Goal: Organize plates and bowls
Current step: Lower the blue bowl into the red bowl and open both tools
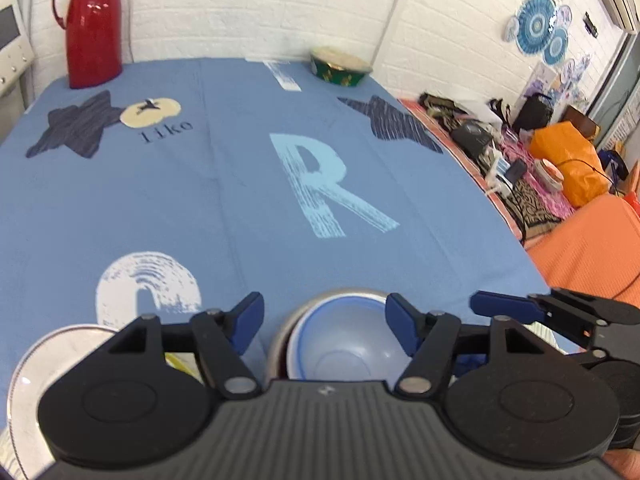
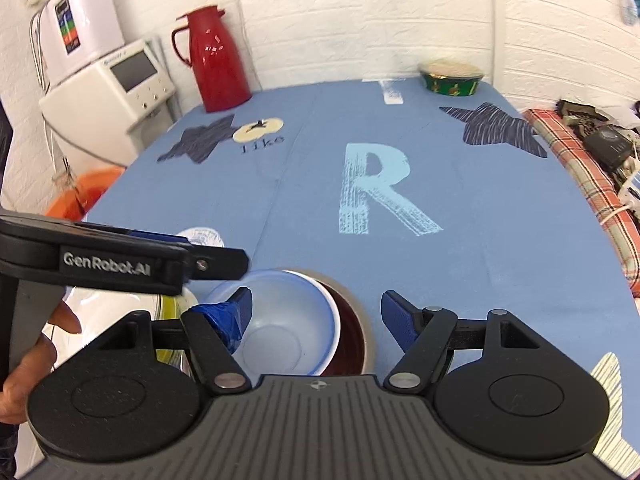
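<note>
Grippers (image 1: 324, 320) (image 2: 316, 316) hover, jaws apart, over bowl (image 2: 280, 320).

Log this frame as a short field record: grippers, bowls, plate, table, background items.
left gripper: open, above the nested bowls
right gripper: open, holds nothing
nested bowls: white bowl with blue rim inside metal bowl
plate: near left, partly hidden
table: blue printed cloth
far edge: red jug, green bowl
</note>
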### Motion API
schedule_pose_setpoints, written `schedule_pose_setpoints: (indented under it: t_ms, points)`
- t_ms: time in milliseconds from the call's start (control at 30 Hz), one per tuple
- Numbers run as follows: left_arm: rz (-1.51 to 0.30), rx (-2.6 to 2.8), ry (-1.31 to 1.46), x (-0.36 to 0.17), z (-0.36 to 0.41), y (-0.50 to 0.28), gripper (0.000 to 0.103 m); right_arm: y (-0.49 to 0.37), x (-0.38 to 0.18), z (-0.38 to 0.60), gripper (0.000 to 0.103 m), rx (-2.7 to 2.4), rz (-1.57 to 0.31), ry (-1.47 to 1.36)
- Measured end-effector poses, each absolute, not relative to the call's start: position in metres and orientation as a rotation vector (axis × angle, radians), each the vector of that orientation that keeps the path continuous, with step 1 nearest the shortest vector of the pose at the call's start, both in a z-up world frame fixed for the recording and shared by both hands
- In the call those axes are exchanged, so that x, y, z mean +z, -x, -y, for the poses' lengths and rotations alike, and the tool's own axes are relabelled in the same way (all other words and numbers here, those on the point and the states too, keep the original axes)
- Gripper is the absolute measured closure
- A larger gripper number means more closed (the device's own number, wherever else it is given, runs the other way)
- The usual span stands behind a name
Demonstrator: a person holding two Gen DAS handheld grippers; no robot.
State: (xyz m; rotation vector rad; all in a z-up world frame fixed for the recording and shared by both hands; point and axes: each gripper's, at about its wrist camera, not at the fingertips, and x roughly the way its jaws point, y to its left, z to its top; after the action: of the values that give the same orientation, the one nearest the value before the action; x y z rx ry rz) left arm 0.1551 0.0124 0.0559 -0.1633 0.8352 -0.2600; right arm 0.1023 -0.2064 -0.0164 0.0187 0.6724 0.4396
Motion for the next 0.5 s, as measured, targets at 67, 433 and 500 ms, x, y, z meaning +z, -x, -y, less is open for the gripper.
schedule_pose_setpoints:
  t_ms: [67, 433, 500]
  points:
    - [-0.832, -0.244, 0.148, 0.056, -0.018, -0.155, 0.033, -0.099, -0.019, 0.209, 0.046, 0.44, -0.665, -0.027]
    - [-0.867, -0.188, 0.05, 0.036, -0.045, -0.147, 0.032, -0.064, -0.031, 0.222, 0.045, 0.367, -0.563, -0.124]
    - [-0.876, -0.189, 0.043, 0.034, -0.048, -0.147, 0.032, -0.065, -0.032, 0.223, 0.045, 0.358, -0.556, -0.141]
